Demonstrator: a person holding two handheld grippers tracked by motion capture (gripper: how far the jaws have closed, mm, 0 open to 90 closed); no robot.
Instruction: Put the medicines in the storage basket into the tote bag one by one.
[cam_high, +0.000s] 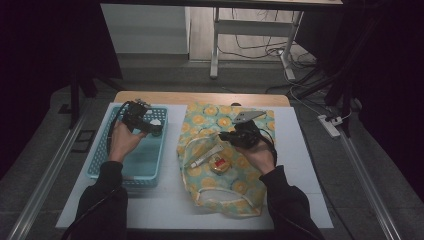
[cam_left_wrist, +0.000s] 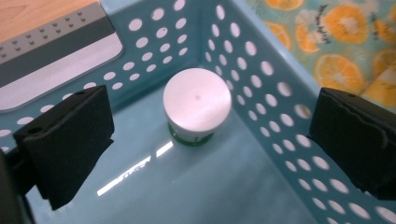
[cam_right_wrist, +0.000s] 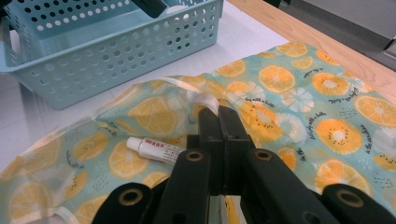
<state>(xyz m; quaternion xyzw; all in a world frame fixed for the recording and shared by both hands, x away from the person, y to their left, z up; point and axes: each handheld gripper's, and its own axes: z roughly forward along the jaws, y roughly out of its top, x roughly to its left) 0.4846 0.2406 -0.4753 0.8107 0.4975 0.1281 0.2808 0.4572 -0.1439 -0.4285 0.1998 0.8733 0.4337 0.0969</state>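
Now the left gripper (cam_left_wrist: 205, 140) hangs released inside the blue basket (cam_left_wrist: 280, 107), jaws wide above a white-lidded jar (cam_left_wrist: 197, 106) standing in its far corner. Right gripper (cam_right_wrist: 218, 122) is clenched, pinching the orange-print pouch's (cam_right_wrist: 299, 93) edge mid-desk, a small tube (cam_right_wrist: 156, 149) just beside it.

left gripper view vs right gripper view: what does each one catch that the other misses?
Left gripper view alone: a white-lidded round jar with a green base standing on the floor of the blue perforated plastic basket, framed by the open left tongs; a grey studded panel beyond the basket wall.

Right gripper view alone: the shut right tongs pinching a fold of the orange-slice patterned cloth, and a small white tube with red lettering lying on it.

Shared: the basket, the cloth, the wooden table edge.
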